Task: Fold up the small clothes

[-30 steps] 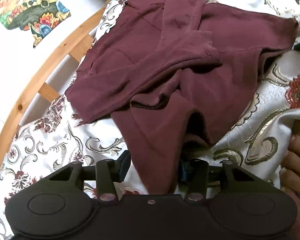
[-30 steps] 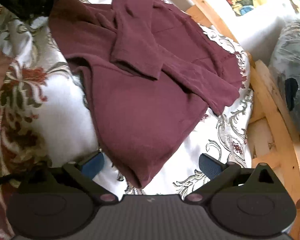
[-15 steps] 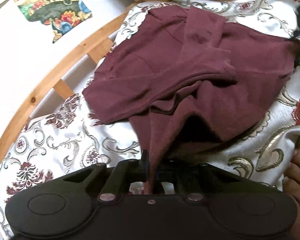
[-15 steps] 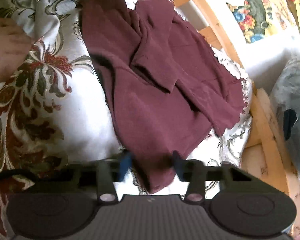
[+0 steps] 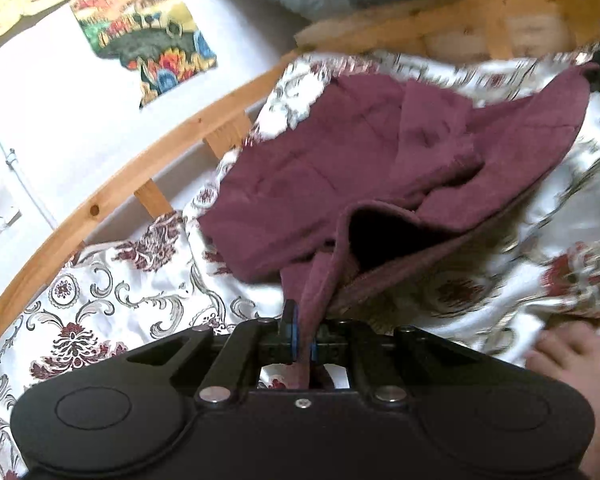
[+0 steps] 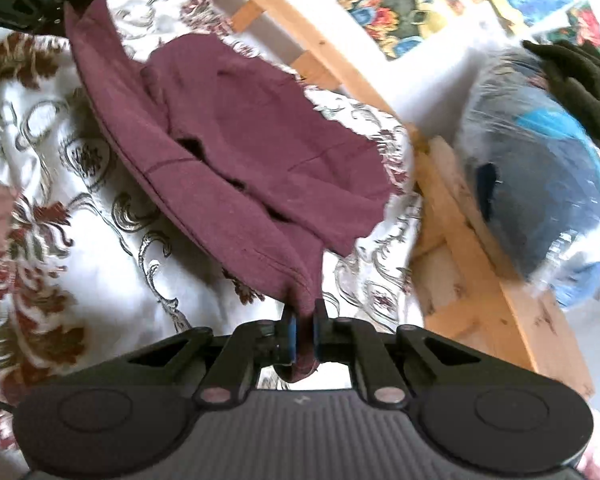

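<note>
In the left wrist view we start at the upper left of the frame, where colourful pictures [image 5: 148, 36] hang on a white wall. A curved wooden rail [image 5: 112, 196] sweeps from the lower left edge up toward the top right. Inside that rail lies a white floral bedspread [image 5: 112, 304], and on it, in the centre and upper right of the frame, the maroon garment [image 5: 340, 176], crumpled with a sleeve laid across it. At the bottom centre our left tool [image 5: 301, 338] is clamped on a corner of the garment, the cloth running up between its closed blue pads. At the far upper right corner of the garment we see the other tool holding the opposite corner. A bare foot [image 5: 576, 348] shows at the lower right edge.

In the right wrist view the bedspread [image 6: 80, 240] fills the left side. The garment [image 6: 244, 152] stretches from the upper left corner down to the bottom centre, its near edge lifted off the bed. Our right tool [image 6: 304, 336] grips the lower corner, pads closed on the cloth. Right of it the wooden rail [image 6: 456, 240] runs diagonally, and beyond, at the right of the frame, sits a plastic-wrapped blue bundle [image 6: 540, 184].
</note>
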Demonstrator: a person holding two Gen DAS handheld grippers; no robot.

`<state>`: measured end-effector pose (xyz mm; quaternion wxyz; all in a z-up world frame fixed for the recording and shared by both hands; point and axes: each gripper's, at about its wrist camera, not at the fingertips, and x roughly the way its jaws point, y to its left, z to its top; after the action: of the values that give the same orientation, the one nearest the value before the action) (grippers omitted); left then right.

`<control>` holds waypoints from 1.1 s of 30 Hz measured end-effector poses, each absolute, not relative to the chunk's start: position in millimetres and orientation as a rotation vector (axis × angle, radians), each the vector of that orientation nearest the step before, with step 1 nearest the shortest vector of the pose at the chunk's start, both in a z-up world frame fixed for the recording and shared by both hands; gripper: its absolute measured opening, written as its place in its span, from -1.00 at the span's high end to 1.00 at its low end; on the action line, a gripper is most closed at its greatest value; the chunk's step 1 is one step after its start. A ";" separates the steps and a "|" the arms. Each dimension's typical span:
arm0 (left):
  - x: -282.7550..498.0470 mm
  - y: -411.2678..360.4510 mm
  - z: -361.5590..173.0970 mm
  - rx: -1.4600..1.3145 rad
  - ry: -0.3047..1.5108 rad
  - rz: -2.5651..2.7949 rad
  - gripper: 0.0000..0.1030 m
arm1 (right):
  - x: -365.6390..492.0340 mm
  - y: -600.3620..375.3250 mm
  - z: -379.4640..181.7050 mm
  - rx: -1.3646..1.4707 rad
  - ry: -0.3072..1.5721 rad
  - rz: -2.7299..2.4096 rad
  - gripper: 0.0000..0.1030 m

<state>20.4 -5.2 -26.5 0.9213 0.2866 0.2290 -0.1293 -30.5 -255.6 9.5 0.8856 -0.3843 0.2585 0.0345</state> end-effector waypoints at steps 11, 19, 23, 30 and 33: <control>-60.0 33.8 34.1 0.453 0.525 -0.437 0.89 | -104.3 -263.1 81.5 -0.516 0.601 0.051 0.85; -29.6 34.3 58.0 0.342 0.587 -0.385 0.88 | -77.5 -255.5 99.6 -0.525 0.514 0.017 0.84; 10.3 21.1 69.5 0.371 0.578 -0.338 0.88 | -35.3 -259.0 95.6 -0.540 0.459 -0.011 0.84; 98.9 0.3 70.8 0.460 0.594 -0.251 0.86 | 53.3 -264.9 84.8 -0.512 0.409 -0.026 0.84; 141.3 1.5 61.4 0.421 0.642 -0.222 0.86 | 91.9 -262.2 73.2 -0.500 0.396 -0.025 0.84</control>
<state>141.3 1.5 61.4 0.9213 0.2048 0.3124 -0.1083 91.9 -262.2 73.2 0.9495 -0.2456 0.1947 -0.0123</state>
